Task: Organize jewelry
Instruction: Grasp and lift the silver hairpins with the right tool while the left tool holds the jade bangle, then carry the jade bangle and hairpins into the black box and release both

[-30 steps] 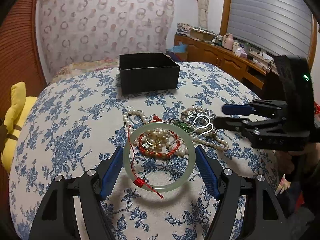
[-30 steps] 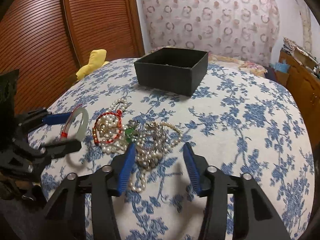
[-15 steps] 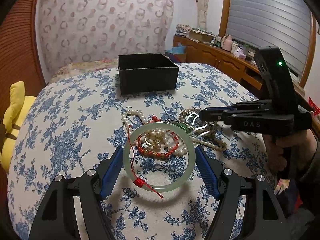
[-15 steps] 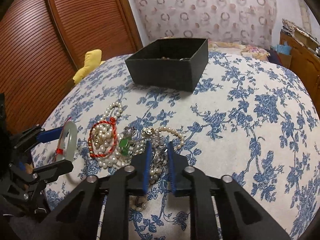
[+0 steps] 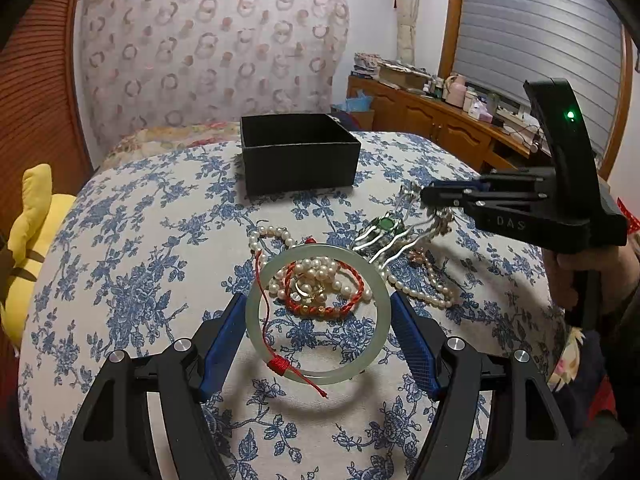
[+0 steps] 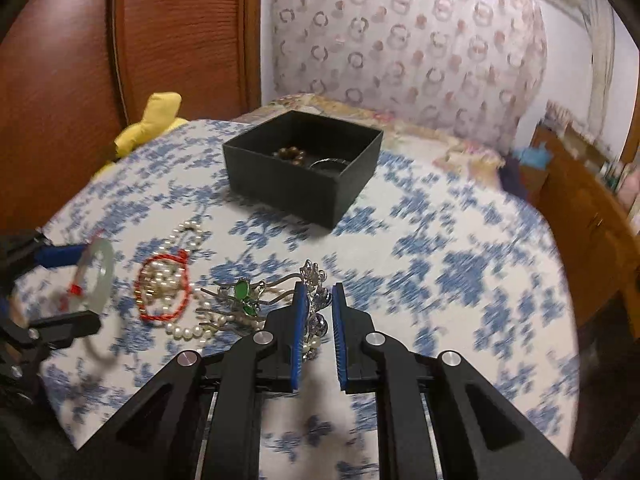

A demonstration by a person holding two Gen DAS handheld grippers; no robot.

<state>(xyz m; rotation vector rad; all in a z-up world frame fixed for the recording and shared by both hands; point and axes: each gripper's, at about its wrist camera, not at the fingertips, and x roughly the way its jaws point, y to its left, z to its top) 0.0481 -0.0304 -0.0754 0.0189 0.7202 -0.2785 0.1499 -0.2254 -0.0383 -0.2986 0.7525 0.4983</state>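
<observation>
A pale green jade bangle (image 5: pixel 372 280) with a red cord hangs just above the bedspread, my left gripper (image 5: pixel 318 298) shut on it across its width. My right gripper (image 6: pixel 319 286) is shut on a silver filigree hair ornament (image 6: pixel 314 276) and holds it slightly raised. From the left wrist view, that right gripper (image 5: pixel 426 196) is up at the right, the silver ornament (image 5: pixel 408 194) at its tip. A green-stone hairpin (image 6: pixel 242 292), a pearl strand (image 6: pixel 188 330) and a red braided bracelet (image 6: pixel 162 288) lie in a pile. The black box (image 6: pixel 288 188) stands behind them.
The box holds a brown bead bracelet (image 6: pixel 290 154) and a silver ring (image 6: pixel 328 164). A yellow plush toy (image 5: pixel 28 240) lies at the bed's left edge. A wooden cabinet (image 5: pixel 440 120) runs along the right wall. A hand (image 5: pixel 580 272) grips the right tool.
My right gripper went from open over the pile to shut on the silver ornament, and has lifted it slightly. The left gripper and its bangle have stayed still.
</observation>
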